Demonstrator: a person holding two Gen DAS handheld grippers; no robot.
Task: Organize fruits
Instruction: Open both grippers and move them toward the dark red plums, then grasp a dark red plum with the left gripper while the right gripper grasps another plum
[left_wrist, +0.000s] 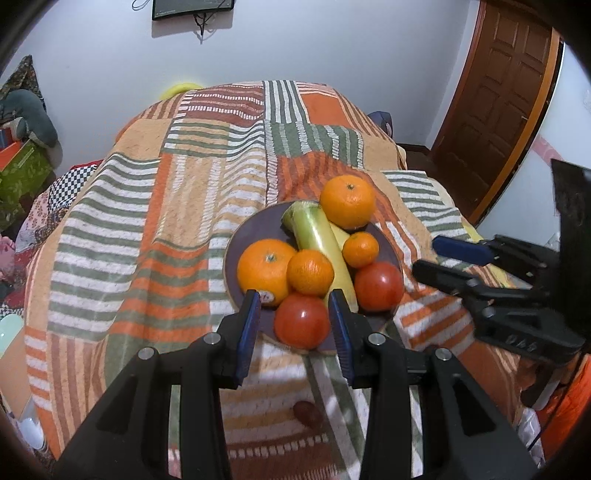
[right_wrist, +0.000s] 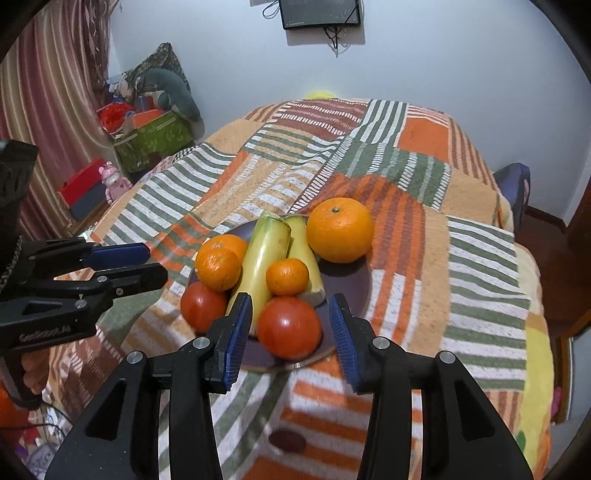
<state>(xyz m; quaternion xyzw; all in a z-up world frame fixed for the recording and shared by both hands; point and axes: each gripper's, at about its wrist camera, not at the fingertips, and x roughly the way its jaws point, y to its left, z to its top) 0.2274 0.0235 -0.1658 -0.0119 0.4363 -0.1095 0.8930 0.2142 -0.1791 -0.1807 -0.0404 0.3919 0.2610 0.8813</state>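
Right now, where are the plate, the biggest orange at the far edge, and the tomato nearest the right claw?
plate (right_wrist: 347, 284): right wrist view, bare dark surface right of the fruit.
biggest orange (right_wrist: 339, 229): right wrist view, middle of its peel.
tomato (right_wrist: 289, 328): right wrist view, centre of its skin.

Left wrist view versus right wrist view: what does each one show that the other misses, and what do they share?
Only the left wrist view shows the brown door and a sticker on the large orange at the plate's near left.

Only the right wrist view shows the striped curtain, the pink toy and the red box on the floor.

Both show the dark plate with oranges, two tomatoes and two pale green-yellow vegetables on the patchwork blanket, the wall screen, and the left gripper and right gripper, open and empty.
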